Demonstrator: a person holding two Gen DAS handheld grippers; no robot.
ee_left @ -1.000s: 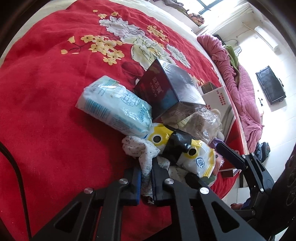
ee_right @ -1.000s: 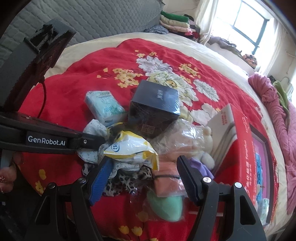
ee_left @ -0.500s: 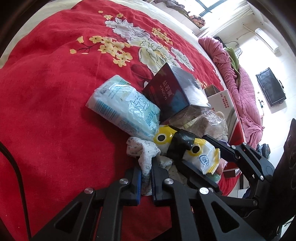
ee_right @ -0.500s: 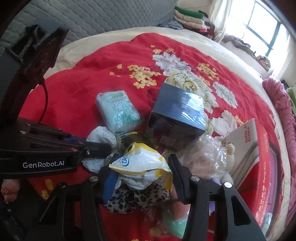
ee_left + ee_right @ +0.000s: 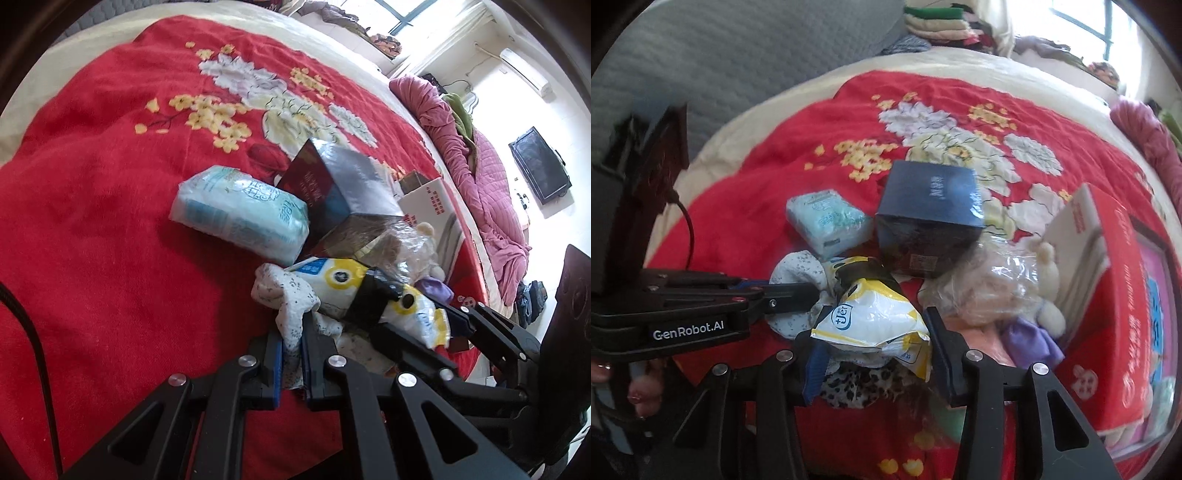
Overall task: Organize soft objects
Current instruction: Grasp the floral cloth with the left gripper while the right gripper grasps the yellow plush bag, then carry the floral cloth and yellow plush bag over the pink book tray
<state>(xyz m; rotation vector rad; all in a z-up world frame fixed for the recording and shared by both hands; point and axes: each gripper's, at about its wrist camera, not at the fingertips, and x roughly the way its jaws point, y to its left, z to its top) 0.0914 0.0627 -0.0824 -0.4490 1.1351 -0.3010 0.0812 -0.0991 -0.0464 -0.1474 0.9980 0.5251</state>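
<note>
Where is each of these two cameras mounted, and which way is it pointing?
Left wrist view: rides the left gripper, looking down its fingers, which pinch the speckled white cloth; the right gripper enters from the right.
Right wrist view: rides the right gripper, looking down at the yellow-and-white packet its jaws have been closing around; the left gripper and the person's fingers show at left.
Shared: packet, cloth, dark box, red bedspread.

1 tissue pk [image 5: 240, 214], 1 dark box [image 5: 929, 218], 2 tools.

Daylight from window [image 5: 1108, 22], blown out top right; fisheye vignette, edges warped, right-wrist view slightly motion-blurred.
</note>
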